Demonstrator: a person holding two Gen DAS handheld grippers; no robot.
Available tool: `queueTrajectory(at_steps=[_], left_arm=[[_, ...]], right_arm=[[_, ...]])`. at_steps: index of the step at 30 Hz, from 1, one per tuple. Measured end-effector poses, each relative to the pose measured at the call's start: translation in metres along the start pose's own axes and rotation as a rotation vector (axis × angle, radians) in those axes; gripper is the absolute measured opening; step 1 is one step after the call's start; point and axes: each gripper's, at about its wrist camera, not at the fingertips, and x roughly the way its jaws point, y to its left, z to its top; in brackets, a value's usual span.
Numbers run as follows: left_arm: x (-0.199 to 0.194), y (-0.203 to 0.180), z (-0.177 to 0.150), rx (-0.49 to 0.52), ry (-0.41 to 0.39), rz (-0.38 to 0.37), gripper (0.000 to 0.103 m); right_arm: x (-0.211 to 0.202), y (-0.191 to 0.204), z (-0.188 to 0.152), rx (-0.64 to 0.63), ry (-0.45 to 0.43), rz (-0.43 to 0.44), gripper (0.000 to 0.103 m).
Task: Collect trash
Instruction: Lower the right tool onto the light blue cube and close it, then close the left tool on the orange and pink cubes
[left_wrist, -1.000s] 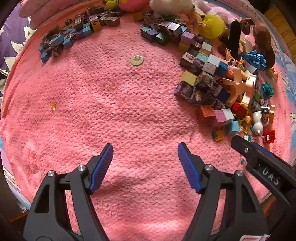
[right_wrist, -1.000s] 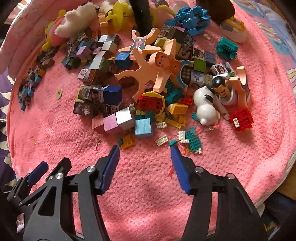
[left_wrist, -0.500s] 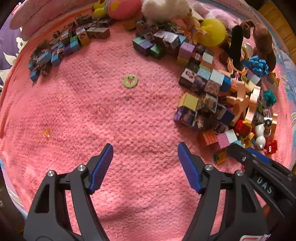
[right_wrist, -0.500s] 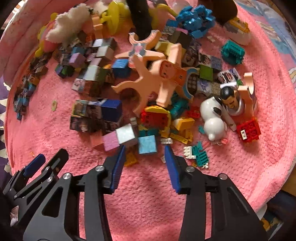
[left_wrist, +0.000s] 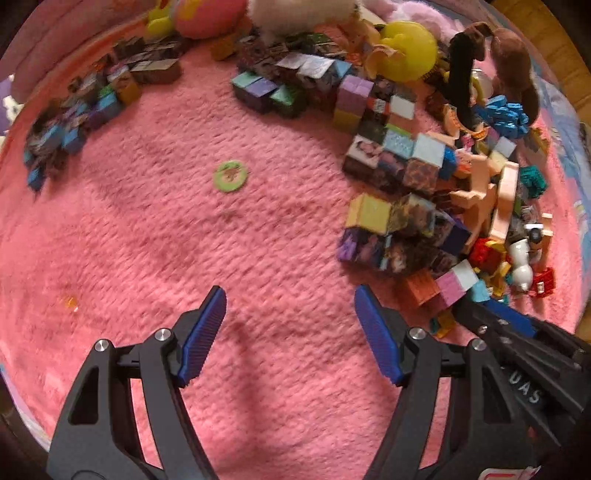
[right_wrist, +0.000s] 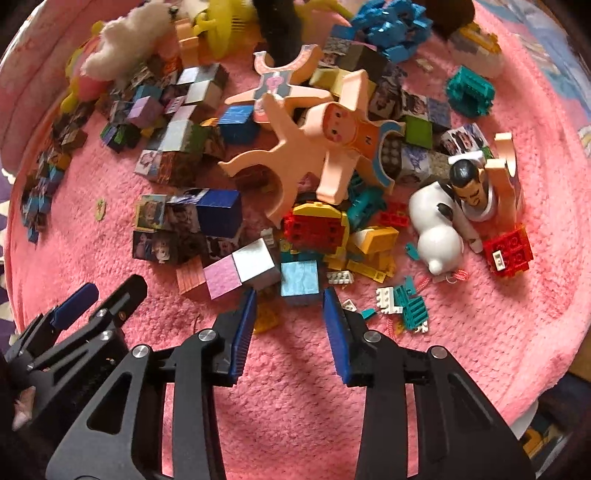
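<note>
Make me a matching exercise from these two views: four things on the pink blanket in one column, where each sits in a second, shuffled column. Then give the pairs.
Things:
1. green disc
2. shiny blue cube
3. white figurine
4. red brick

Places:
A. just ahead of the open right gripper, between its fingertips
B. alone on bare pink blanket, far ahead of the open left gripper
C. right end of the toy pile, past the white figurine
D. lying beside the dark-haired figure

Pairs: 1-B, 2-A, 3-D, 4-C

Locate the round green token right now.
In the left wrist view the round green token lies alone on the pink blanket, left of the cube pile.
</note>
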Motion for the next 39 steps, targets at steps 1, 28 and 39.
queueTrajectory(at_steps=[1,28,39], left_arm=[[0.002,-0.003,0.004,0.022,0.006,-0.016,0.069],[0.013,0.003,-0.019,0.068,0.040,-0.059,0.069],[0.006,-0.022,-0.021,0.079,0.040,-0.116,0.069]], right_arm=[[-0.001,-0.001,0.002,0.008,0.000,-0.003,0.036],[0.003,-0.012,0.003,0.034,-0.009,0.000,0.018],[-0.030,-0.035,0.000,0.089,-0.071,0.011,0.018]])
